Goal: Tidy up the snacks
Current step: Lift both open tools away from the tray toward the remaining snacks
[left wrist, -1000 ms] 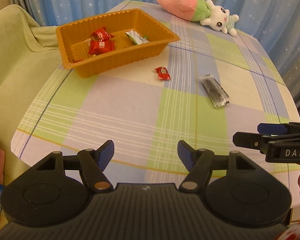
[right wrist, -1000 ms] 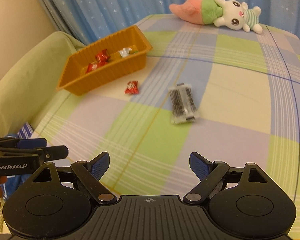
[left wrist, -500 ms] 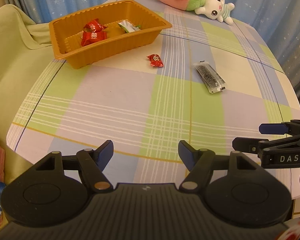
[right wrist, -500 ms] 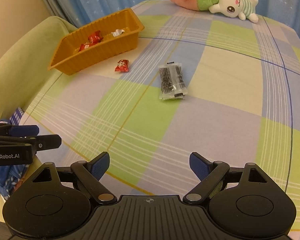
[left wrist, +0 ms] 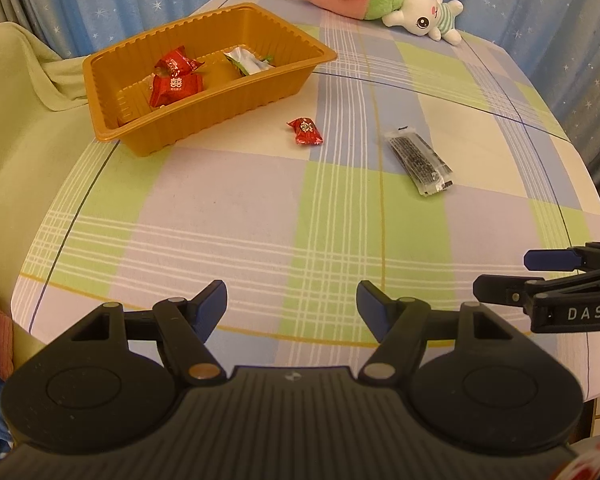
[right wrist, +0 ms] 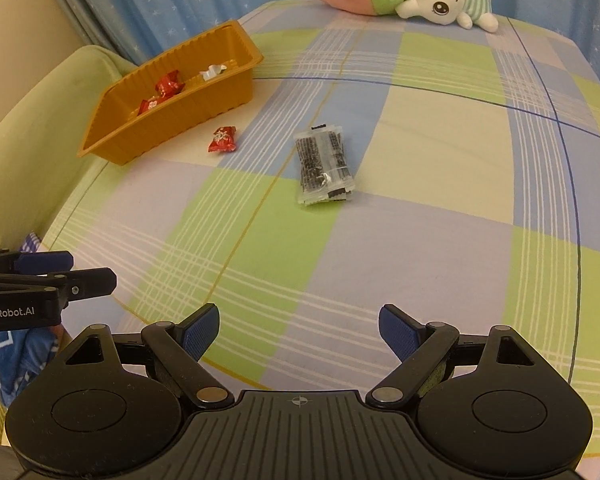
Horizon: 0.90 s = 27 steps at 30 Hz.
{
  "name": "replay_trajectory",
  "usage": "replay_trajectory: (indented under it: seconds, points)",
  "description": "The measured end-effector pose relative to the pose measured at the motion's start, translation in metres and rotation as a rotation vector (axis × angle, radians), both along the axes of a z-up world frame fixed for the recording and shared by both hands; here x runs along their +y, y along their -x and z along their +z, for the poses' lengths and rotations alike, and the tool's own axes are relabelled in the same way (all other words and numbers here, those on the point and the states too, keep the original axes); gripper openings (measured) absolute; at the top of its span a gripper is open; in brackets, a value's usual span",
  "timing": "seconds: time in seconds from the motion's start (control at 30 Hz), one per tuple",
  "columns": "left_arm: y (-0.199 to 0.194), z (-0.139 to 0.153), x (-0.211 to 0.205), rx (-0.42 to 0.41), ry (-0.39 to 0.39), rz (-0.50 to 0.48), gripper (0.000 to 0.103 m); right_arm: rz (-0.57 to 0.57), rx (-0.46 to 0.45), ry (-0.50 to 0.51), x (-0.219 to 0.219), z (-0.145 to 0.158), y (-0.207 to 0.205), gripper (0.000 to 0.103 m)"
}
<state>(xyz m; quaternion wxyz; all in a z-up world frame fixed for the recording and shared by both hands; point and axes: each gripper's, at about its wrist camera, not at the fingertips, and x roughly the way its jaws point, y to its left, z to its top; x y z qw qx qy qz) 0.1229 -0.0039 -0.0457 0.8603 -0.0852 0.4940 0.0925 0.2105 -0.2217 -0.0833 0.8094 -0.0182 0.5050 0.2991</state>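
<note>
The letters "DAS" stand in white on the black side of the right gripper (left wrist: 572,276), seen at the right edge of the left wrist view. "GenRobot.AI" stands in white on the black side of the left gripper (right wrist: 52,270), at the left edge of the right wrist view. White characters are printed on a red candy wrapper (left wrist: 175,85) in the orange tray (left wrist: 204,120).

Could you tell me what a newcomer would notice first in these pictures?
Likely the orange tray at the far left of the checked tablecloth, with red candies inside. Next, the plush rabbit lying at the far edge by the blue curtain. Between them, a loose red candy and a dark snack packet lie on the cloth.
</note>
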Motion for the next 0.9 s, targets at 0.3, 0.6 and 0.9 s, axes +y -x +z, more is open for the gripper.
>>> replay_trajectory:
  seconds: [0.3, 0.6, 0.9]
  points:
    - [-0.018, -0.001, 0.013, -0.020, 0.006, -0.014, 0.069, -0.013, -0.045, 0.001, 0.010, 0.001, -0.005, 0.087]
    - [-0.033, 0.002, 0.027, -0.041, 0.009, -0.036, 0.069, -0.048, -0.118, 0.029, 0.017, 0.003, -0.019, 0.087]
    - [-0.051, 0.000, 0.043, -0.061, 0.006, -0.035, 0.069, -0.052, -0.226, 0.031, 0.033, 0.010, -0.038, 0.086]
